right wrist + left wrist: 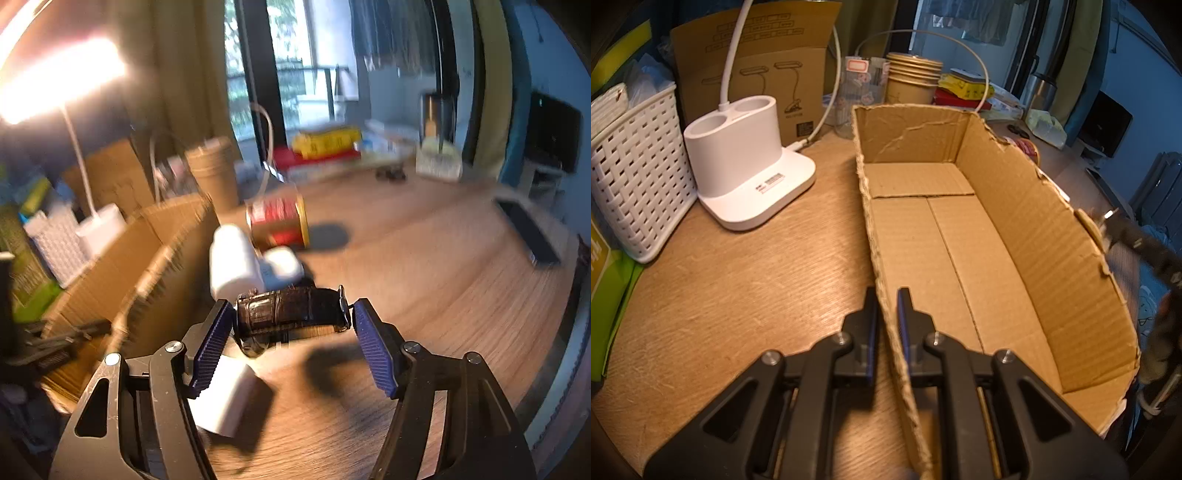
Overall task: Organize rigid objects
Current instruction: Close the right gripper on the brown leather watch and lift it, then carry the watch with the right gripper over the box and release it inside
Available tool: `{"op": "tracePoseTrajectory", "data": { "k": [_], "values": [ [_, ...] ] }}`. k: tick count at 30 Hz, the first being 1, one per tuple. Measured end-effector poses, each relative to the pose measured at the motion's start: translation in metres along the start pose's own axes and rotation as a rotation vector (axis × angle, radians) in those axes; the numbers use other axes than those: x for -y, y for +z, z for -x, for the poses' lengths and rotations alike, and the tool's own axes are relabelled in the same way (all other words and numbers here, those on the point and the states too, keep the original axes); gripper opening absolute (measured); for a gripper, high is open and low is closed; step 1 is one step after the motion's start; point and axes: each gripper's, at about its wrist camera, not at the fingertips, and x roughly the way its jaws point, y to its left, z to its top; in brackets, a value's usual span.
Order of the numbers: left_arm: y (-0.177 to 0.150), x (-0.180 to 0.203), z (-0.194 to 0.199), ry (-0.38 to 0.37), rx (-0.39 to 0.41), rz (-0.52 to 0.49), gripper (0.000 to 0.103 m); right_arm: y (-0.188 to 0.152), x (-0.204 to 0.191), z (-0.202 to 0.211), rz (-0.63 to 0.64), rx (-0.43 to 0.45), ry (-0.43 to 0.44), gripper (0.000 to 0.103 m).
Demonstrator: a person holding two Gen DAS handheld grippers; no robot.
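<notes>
An open, empty cardboard box [960, 229] lies on the wooden table. My left gripper [886, 306] is shut on the box's near left wall, one finger inside and one outside. In the right wrist view, my right gripper [291, 314] holds a dark leather-strap watch [291, 310] between its blue pads, lifted above the table; the view is motion-blurred. The box [122, 266] shows at the left there. The watch and the right gripper show blurred at the right edge of the left wrist view [1137, 243]. White bottles [236, 262] and a red tin [280, 221] lie on the table beyond.
A white lamp base with pen holder [746, 162] and a white woven basket [639, 173] stand left of the box. Paper cups [912, 77] and a cardboard sheet stand behind. A white block [229, 395] lies under my right gripper. A dark phone [528, 232] lies far right.
</notes>
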Motion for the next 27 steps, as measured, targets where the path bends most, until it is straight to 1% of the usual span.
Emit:
{"op": "tracePoseTrajectory", "data": {
  "k": [3,7,11,14,21,24,27],
  "values": [
    [0.000,-0.001,0.000,0.000,0.000,-0.001,0.011,0.010,-0.007,0.020,0.004,0.055,0.022,0.070],
    [0.000,-0.001,0.000,0.000,0.000,-0.002,0.011,0.018,-0.027,0.041,0.029,0.107,0.089,0.070],
    [0.000,0.000,0.000,0.000,0.000,-0.001,0.011,0.021,-0.052,0.054,0.079,0.127,0.147,0.070],
    [0.000,0.000,0.000,0.000,0.000,-0.001,0.011,0.017,-0.069,0.056,0.107,0.113,0.199,0.070],
    [0.001,-0.002,-0.001,-0.002,-0.002,0.003,0.011,-0.001,-0.099,0.045,0.148,0.040,0.275,0.070],
    [0.001,-0.002,-0.002,-0.001,-0.001,0.002,0.011,-0.008,-0.109,0.041,0.183,0.034,0.255,0.070],
    [0.001,-0.002,-0.001,-0.001,-0.002,0.002,0.011,-0.009,-0.108,0.042,0.181,0.036,0.247,0.070]
  ]
}}
